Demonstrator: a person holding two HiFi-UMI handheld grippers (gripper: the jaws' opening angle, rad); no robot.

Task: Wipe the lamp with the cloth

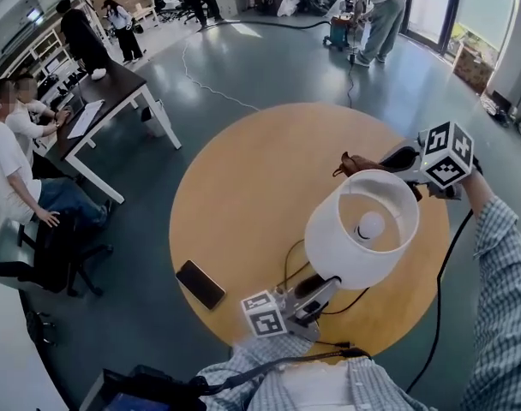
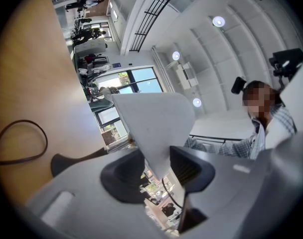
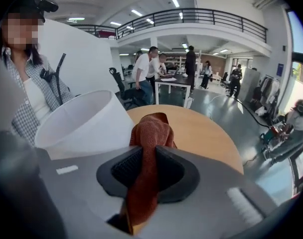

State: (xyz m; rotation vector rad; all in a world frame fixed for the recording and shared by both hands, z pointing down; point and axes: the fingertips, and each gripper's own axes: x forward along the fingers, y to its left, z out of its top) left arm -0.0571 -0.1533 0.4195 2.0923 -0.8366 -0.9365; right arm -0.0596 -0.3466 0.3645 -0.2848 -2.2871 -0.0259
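A lamp with a white shade (image 1: 350, 242) and a bare bulb (image 1: 371, 225) stands on the round wooden table (image 1: 243, 195), at its near right. My left gripper (image 1: 322, 286) reaches under the shade from the near side. In the left gripper view its jaws (image 2: 156, 169) are shut on the lamp's white body (image 2: 151, 121). My right gripper (image 1: 369, 163) sits just past the shade's far rim, shut on a rust-brown cloth (image 1: 347, 163). In the right gripper view the cloth (image 3: 150, 133) bunches up between the pads (image 3: 166, 166), with the shade (image 3: 86, 123) close at the left.
A black phone (image 1: 200, 283) lies near the table's front left edge. The lamp's black cord (image 1: 289, 262) loops on the tabletop beside the left gripper. A desk with seated people (image 1: 20, 135) stands off to the left, with more people at the back of the hall.
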